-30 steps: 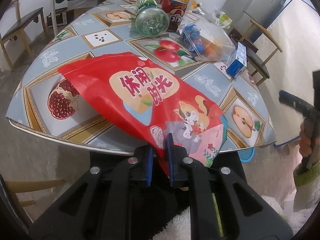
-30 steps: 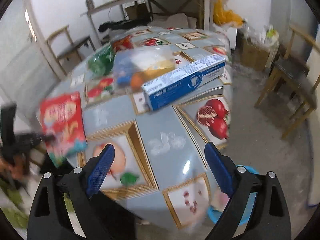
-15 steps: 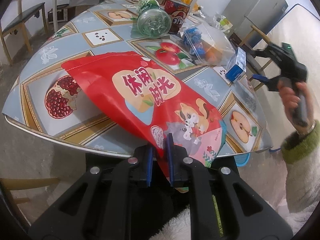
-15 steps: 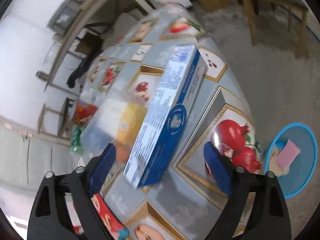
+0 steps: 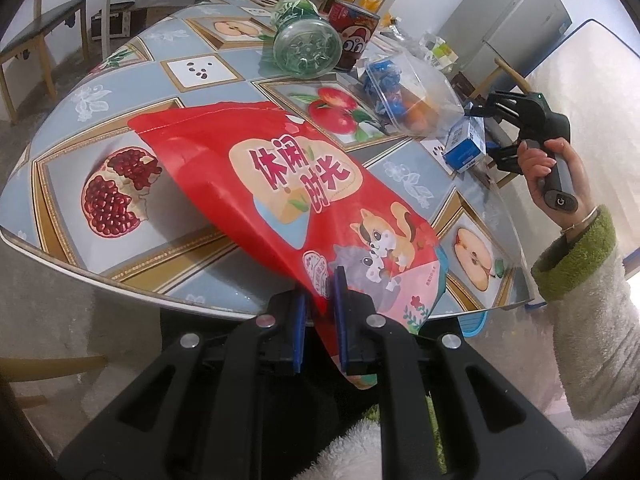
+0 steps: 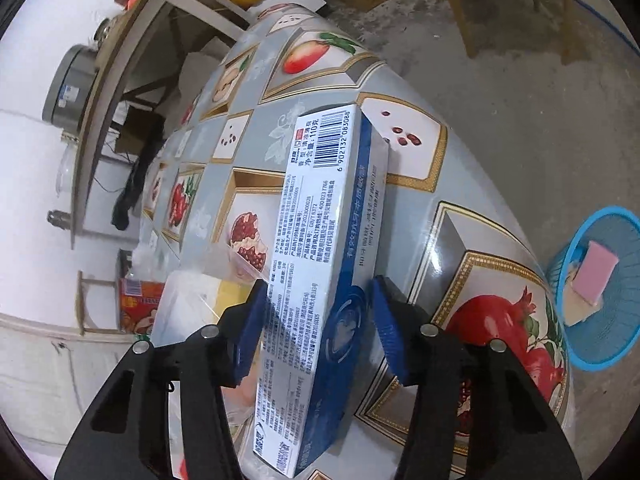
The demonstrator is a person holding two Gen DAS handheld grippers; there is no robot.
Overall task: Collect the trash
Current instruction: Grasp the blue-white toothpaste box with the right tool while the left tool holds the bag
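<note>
A red snack bag (image 5: 280, 176) lies over the near edge of the fruit-print table (image 5: 100, 96). My left gripper (image 5: 320, 280) is shut on the bag's lower edge. At the table's right side lies a long blue and white toothpaste box (image 6: 316, 200), also the toothpaste box (image 5: 464, 150) in the left wrist view. My right gripper (image 6: 320, 288), held by a hand in a green-cuffed sleeve, straddles its near end. Its jaws are closing with the box between them. The left pad (image 6: 256, 320) meets the box and the right pad (image 6: 386, 328) stands a little off it.
A green plastic bottle (image 5: 304, 44) lies on its side beside a red can (image 5: 354, 32) at the far end. A clear plastic container (image 5: 408, 92) with blue and orange contents sits next to the box. A blue basket (image 6: 600, 352) stands on the floor by the table.
My right gripper swung in over the table's right side, rolled, and came down around the toothpaste box with its jaws narrowing. The left gripper and red bag stayed put.
</note>
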